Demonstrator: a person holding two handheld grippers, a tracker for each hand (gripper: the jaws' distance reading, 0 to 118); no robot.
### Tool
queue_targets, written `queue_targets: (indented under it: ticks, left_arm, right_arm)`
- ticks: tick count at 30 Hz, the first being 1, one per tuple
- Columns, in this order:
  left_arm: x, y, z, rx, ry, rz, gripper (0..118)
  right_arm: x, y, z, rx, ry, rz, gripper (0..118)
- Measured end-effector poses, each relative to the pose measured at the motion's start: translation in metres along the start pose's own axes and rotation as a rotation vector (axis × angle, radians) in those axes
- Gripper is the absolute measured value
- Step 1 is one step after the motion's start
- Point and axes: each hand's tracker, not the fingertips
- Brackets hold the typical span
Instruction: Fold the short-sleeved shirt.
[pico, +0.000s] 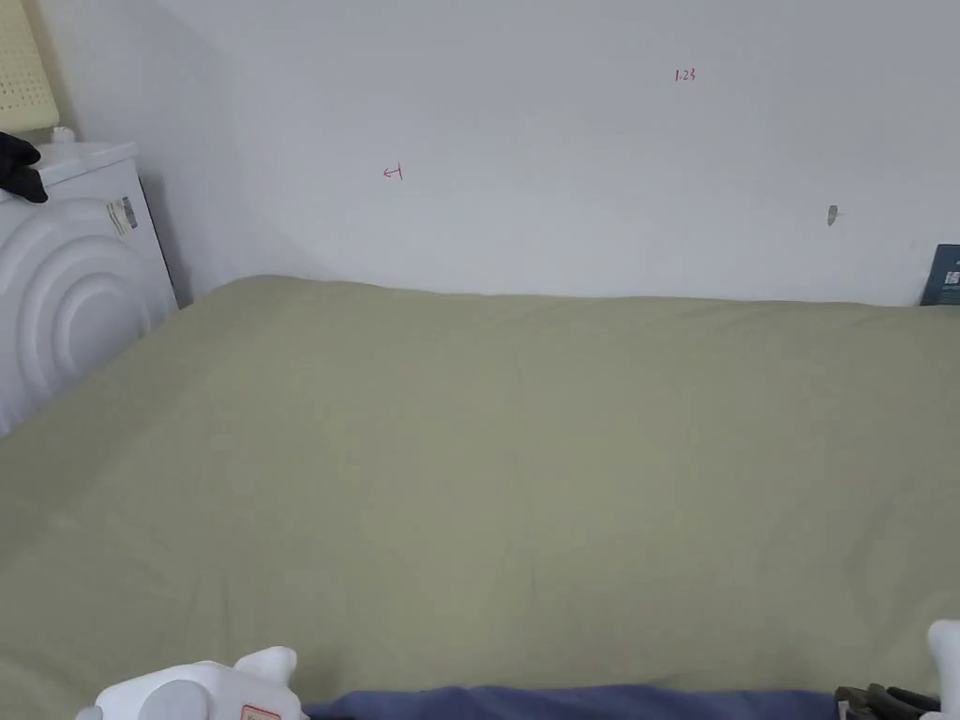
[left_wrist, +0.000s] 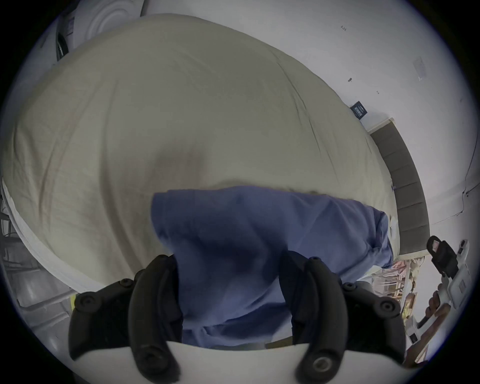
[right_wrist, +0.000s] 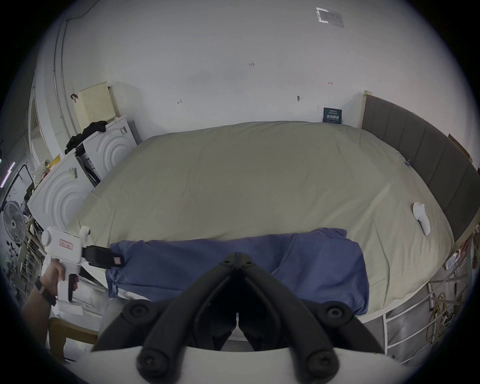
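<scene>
right gripper (right_wrist: 237, 256) jaws closed | left gripper (left_wrist: 231, 262) spread over blue shirt (right_wrist: 207, 259) | bed (right_wrist: 259, 181)

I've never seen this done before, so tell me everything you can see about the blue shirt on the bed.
The blue shirt looks like soft, matte cloth. It lies stretched sideways along the near edge of the bed, on the greenish-beige cover, rumpled with folds and a seam running through it. Its left end is bunched beside the left tool, whose open jaws have the cloth between them. The right tool hovers shut over its middle; whether it touches the cloth can't be told.
</scene>
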Motion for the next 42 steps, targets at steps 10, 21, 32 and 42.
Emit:
queue_targets:
  ticks: [10,21,32,42]
  left_arm:
    - [-0.010,0.012,0.023,0.135,-0.162,0.134,6]
    - [0.187,0.015,0.019,0.037,-0.470,0.021,6]
    - [0.250,-0.006,-0.063,-0.069,-0.406,0.082,39]
    - [0.216,-0.025,-0.048,0.080,-0.481,-0.071,0]
  right_arm:
    - [0.028,-0.002,0.027,0.045,-0.022,-0.063,1]
    - [0.072,-0.002,0.059,0.113,-0.098,-0.165,2]
    - [0.094,-0.014,0.068,0.089,-0.106,-0.206,2]
    - [0.099,-0.020,0.065,0.102,-0.102,-0.242,2]
